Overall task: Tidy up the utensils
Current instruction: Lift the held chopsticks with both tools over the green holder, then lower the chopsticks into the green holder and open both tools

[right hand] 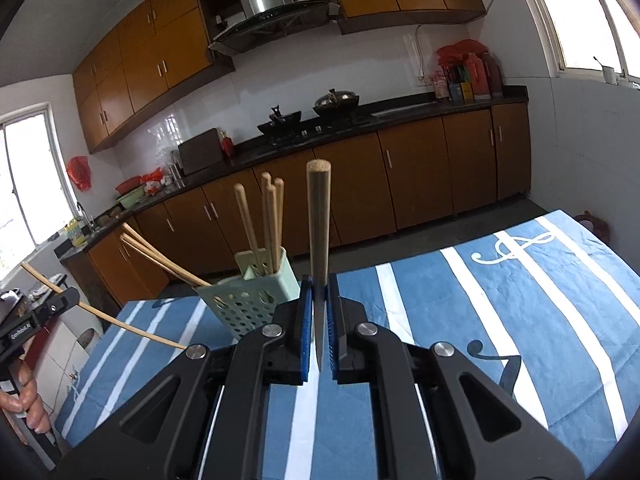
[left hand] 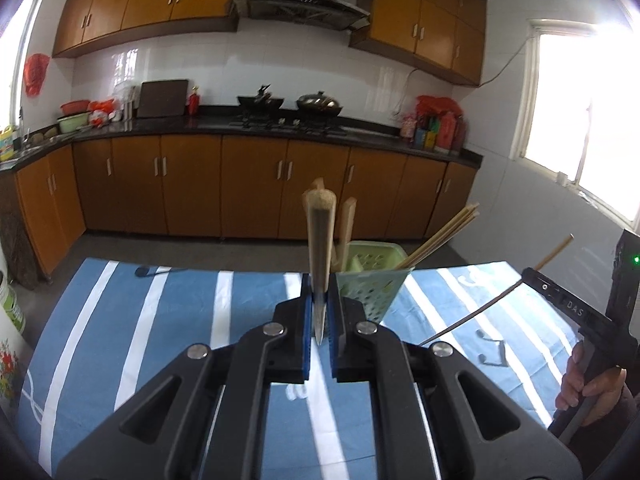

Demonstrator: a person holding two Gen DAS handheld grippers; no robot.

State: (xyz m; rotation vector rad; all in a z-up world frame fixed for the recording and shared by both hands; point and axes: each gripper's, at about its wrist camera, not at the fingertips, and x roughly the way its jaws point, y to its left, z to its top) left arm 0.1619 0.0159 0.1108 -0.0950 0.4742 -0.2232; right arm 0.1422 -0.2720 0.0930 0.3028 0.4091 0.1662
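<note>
two chopsticks are in hand, one per claw. left gripper (left hand: 319,308) is clamped tight on a chopstick (left hand: 318,248) that stands nearly upright between its blue pads, thick end up, thin tip poking down past the pads. right gripper (right hand: 319,308) pinches its own chopstick (right hand: 319,240) the same way, also upright.

just ahead of the left claw and slightly to its right sits the green holder (left hand: 370,280), perforated, already carrying several chopsticks; some lean out to the side. from the right claw, the holder (right hand: 252,300) is ahead and to its left, near but not touching. all of this is above a blue striped tablecloth (left hand: 120,320). a dark spoon-like item (left hand: 150,271) lies on the cloth, far ahead-left of the left claw.

risks, as judged: each stick is held near its thin end, so the long top could swing or slip in the pads when tilted. both claws converge on one small holder; they could knock each other or the leaning sticks, and tip the light holder over.
</note>
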